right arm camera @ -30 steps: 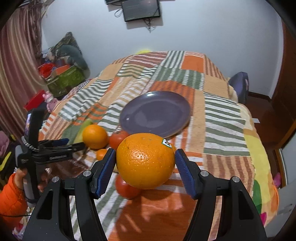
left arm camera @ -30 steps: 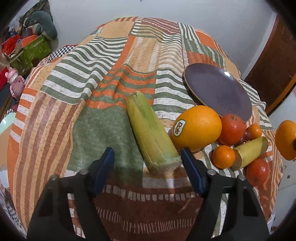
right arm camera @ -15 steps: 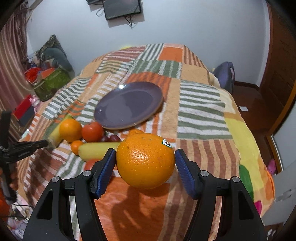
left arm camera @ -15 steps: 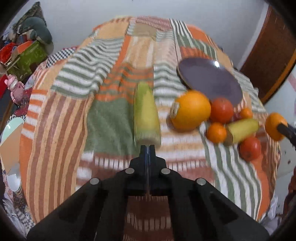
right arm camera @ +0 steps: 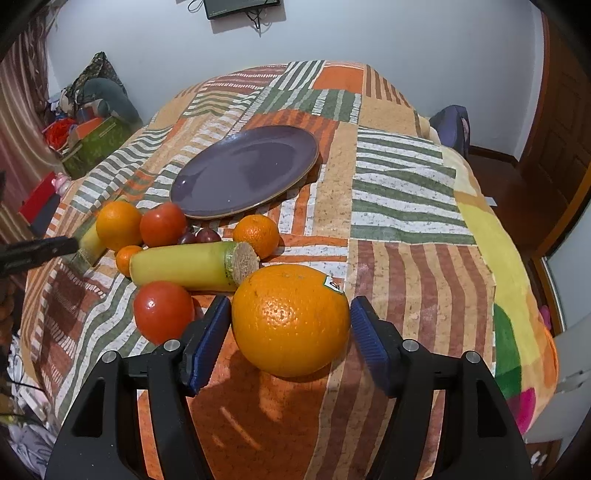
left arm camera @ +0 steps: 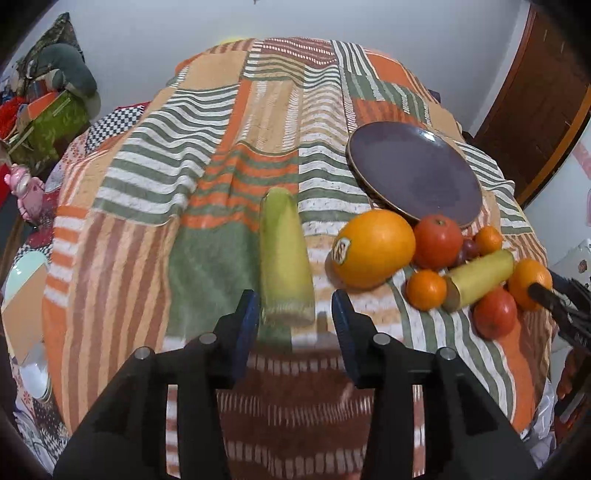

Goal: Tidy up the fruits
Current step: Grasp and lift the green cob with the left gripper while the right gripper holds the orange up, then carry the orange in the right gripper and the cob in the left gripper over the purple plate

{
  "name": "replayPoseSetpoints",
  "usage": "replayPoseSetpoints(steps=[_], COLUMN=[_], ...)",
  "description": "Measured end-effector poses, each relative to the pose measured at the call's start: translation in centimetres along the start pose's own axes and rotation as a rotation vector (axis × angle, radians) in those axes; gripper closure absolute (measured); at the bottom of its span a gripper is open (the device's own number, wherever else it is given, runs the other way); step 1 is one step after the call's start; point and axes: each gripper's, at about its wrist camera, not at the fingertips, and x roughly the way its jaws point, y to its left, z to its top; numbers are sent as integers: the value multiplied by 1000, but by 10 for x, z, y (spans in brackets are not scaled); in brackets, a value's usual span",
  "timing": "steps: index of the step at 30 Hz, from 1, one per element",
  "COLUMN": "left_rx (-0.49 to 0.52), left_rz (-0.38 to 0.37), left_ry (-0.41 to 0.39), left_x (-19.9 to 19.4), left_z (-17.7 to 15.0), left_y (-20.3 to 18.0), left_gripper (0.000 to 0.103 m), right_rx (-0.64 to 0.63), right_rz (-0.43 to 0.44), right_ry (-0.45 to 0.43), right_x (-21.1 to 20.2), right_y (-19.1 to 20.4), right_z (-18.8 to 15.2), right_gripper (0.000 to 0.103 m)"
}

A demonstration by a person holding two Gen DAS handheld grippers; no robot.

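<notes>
My right gripper (right arm camera: 290,332) is shut on a large stickered orange (right arm camera: 291,319) and holds it low over the blanket, near a red tomato (right arm camera: 163,310) and a yellow corn cob (right arm camera: 192,264). The empty purple plate (right arm camera: 245,171) lies beyond. My left gripper (left arm camera: 293,319) is open, its jaws on either side of the cut end of a green-yellow corn cob (left arm camera: 284,258). To its right lie another large orange (left arm camera: 375,254), tomatoes (left arm camera: 437,242), small mandarins (left arm camera: 426,290) and the purple plate (left arm camera: 413,171).
A striped patchwork blanket (right arm camera: 399,177) covers the bed. Dark grapes (right arm camera: 201,236) lie among the fruit. Boxes and toys (left arm camera: 48,122) are piled on the floor at the left. A wooden door (left arm camera: 546,96) stands at the right, and a screen (right arm camera: 240,5) hangs on the wall.
My left gripper went from open to shut and has opened again around the corn cob's end. My right gripper has lowered the orange toward the blanket beside the fruit.
</notes>
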Motion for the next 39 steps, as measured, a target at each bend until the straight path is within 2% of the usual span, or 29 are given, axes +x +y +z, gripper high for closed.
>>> replayPoseSetpoints(steps=[3,12,16,21,29,39], left_rx=[-10,-11,5,-23,-42,-20], left_rz=[-4,-11,5,-27,-44,-48], left_ry=[40,69,63,47,40,-75], left_x=[19,48,61,68,55,1], left_z=[7,24,31,37,37,51], left_y=[3,11,8,14,17,12], left_gripper=[62,62,62,63,65,65], right_rx=[0,20,36,38,42,27], right_rz=[10,18,24,25,2,-17], right_ry=[14,64,91,80,60,-55], right_x=[3,12,20,20,14,-10], right_y=[1,1,1,0,-2,-4], right_z=[-2,-8,-11,-9,-5,23], right_gripper=[36,34,35,36,38,38])
